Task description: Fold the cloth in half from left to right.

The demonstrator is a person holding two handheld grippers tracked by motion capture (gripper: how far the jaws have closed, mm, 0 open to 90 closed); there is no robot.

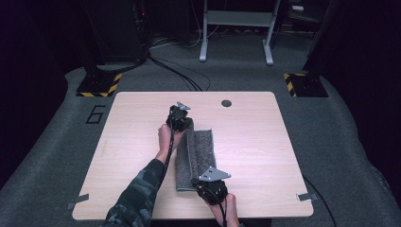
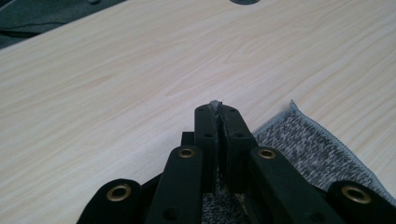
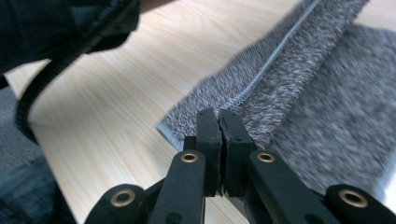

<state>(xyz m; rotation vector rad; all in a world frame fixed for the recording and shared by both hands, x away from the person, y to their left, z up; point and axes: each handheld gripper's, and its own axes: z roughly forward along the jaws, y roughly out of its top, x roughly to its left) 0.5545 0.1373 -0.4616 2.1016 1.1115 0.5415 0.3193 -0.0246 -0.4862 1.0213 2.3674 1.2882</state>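
Left gripper [image 1: 181,122] and right gripper [image 1: 211,186], each with jaws pressed together on an edge of the grey towel [image 1: 202,150] at frame centre: likely mid-fold. Next, carry both pinched corners across evenly. The gripper views reveal the pinched hem; the high view gives the towel's layout on the table [image 1: 132,137].

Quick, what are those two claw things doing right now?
Left gripper: shut on the grey towel, at its far end.
Right gripper: shut on the towel's near edge.
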